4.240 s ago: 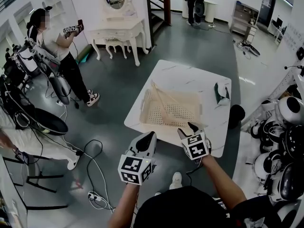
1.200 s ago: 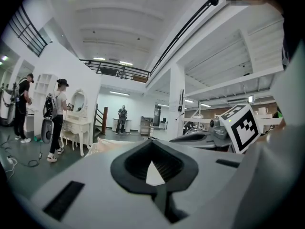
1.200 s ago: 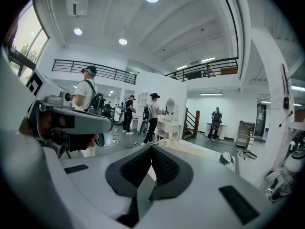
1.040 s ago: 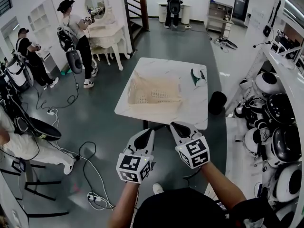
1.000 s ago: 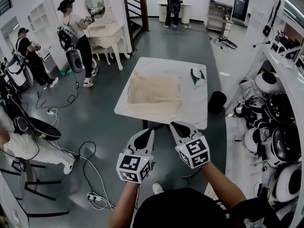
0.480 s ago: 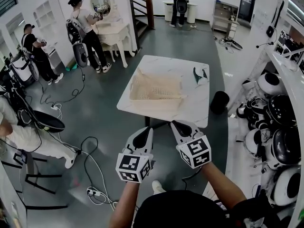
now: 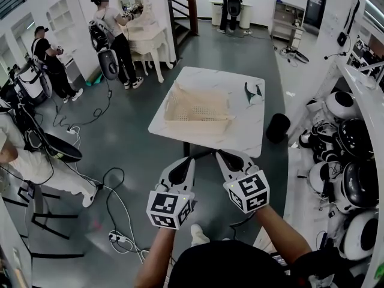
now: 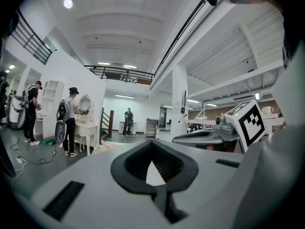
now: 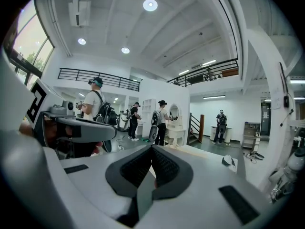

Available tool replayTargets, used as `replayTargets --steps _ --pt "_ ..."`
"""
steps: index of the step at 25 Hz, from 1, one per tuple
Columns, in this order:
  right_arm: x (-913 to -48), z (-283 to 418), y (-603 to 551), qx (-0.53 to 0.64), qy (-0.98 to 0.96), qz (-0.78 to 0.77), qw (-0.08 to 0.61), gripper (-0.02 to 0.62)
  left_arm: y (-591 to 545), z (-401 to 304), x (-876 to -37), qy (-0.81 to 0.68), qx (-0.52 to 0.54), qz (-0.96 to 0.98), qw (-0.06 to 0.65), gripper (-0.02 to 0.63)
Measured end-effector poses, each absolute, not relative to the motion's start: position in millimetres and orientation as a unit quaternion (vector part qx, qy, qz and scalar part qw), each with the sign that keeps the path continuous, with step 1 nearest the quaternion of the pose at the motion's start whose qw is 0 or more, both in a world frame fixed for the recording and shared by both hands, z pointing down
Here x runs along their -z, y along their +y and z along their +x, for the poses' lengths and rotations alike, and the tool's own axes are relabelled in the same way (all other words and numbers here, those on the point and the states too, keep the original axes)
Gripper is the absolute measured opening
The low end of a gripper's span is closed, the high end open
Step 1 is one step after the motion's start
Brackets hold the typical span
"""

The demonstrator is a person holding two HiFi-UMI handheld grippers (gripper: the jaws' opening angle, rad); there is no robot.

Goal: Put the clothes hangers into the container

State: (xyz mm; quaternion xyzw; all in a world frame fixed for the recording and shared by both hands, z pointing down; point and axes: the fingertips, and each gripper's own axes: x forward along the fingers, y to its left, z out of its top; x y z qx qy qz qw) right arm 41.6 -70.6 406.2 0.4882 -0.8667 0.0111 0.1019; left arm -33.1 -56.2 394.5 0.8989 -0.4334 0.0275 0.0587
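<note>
While people [image 7: 111, 29] stand about on the wide grey floor [image 7: 138, 137], a white tabletop [image 7: 246, 128] carries the cream container [image 7: 198, 110] near its middle; hangers in it are too small to make out. Left tongs [image 7: 185, 162] and right tongs [image 7: 224, 156] hover side by side, well short of the tabletop, both closed on nothing.

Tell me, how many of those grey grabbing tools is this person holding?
2. The left tool sits at lower centre-left of the head view. The right tool is just beside it on the right. Both point toward the white table. No others appear hidden.
</note>
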Motion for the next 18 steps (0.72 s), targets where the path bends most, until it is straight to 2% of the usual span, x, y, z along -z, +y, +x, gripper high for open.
replayTargets --steps 18 --pt "-402.1 46.9 -47.3 -0.008 -0.873 0.479 0.092 0.018 -33.6 -24.4 -385.9 -0.444 -0.033 0.895 0.041 0.000"
